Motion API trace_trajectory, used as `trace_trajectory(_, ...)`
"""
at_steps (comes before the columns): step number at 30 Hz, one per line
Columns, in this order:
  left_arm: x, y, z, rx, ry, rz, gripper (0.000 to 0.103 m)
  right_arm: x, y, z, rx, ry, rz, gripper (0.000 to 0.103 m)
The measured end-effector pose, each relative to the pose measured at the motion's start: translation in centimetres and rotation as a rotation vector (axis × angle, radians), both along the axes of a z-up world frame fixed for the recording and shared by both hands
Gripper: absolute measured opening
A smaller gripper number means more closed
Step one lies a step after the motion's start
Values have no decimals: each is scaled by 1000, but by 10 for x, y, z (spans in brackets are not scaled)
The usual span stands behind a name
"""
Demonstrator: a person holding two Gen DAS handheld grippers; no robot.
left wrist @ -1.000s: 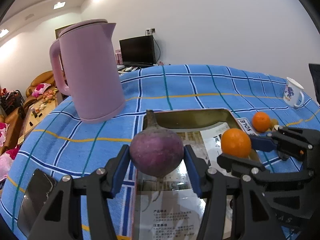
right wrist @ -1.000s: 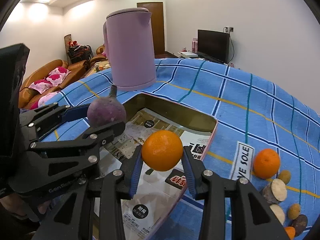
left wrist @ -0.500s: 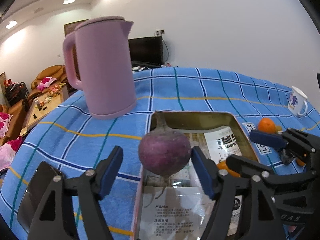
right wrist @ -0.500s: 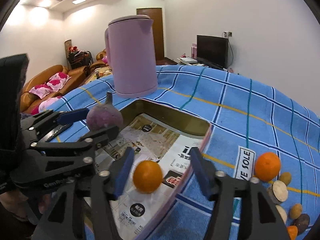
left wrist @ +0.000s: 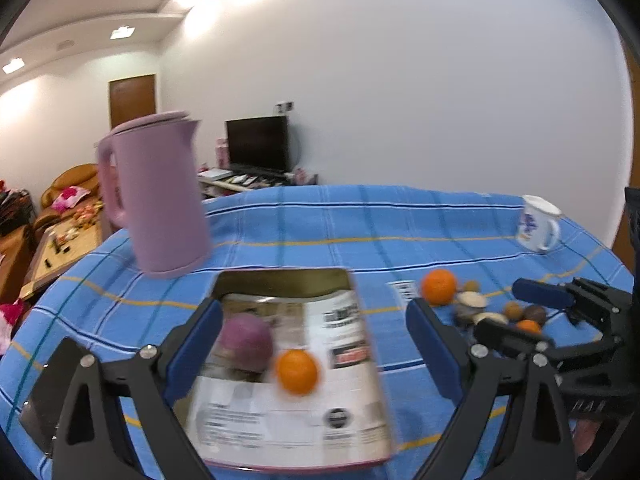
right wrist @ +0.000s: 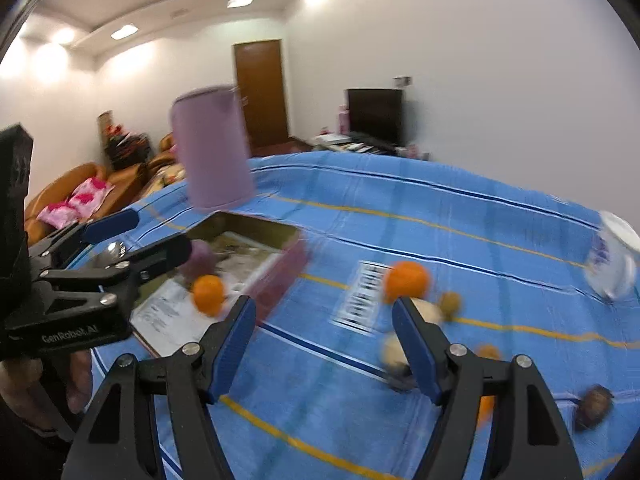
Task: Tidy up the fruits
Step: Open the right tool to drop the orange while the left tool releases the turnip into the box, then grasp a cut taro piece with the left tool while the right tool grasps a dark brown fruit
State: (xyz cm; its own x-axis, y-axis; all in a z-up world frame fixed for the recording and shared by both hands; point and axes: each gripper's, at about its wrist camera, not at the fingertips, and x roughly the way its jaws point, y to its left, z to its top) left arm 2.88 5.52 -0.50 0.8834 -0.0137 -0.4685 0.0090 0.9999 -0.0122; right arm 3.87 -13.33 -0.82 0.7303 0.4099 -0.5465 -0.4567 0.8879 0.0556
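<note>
left gripper (left wrist: 314,344): jaws spreading, nothing pinched, above the tray (left wrist: 280,280) | right gripper (right wrist: 322,340): jaws widening, empty, over the bench (right wrist: 440,208) | purple root (left wrist: 245,342) and orange (left wrist: 297,371) lie side by side in the paper-lined tray | second orange (right wrist: 406,280) on cloth beside small fruits

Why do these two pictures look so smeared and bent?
Left wrist view: motion blur softens the purple round vegetable and the orange in the newspaper-lined tray; the fisheye lens bows the blue checked tablecloth. Right wrist view: heavier smear on the pink kettle and white mug; ceiling lights glare.
</note>
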Motion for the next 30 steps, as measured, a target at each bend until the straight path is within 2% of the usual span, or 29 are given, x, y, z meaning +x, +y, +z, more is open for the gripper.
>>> trace_trajectory(9, 11, -70, -10, 30, 48, -126, 95, -15, -115, -9, -36, -14, -278, 72)
trace_trajectory(16, 30, -111, -27, 43, 131, -193, 95, -10, -179, -20, -72, 13, -477, 72)
trace_trajectory(20, 39, -124, -33, 50, 164, -203, 95, -5, -196, -26, -69, 39, -525, 72)
trace_trajectory(26, 51, -136, -41, 71, 199, -216, 93, 5, -194, -39, -88, 96, -510, 72)
trace_trajectory(30, 57, -140, -48, 76, 229, -235, 82, 11, -195, -45, -90, 146, -507, 71)
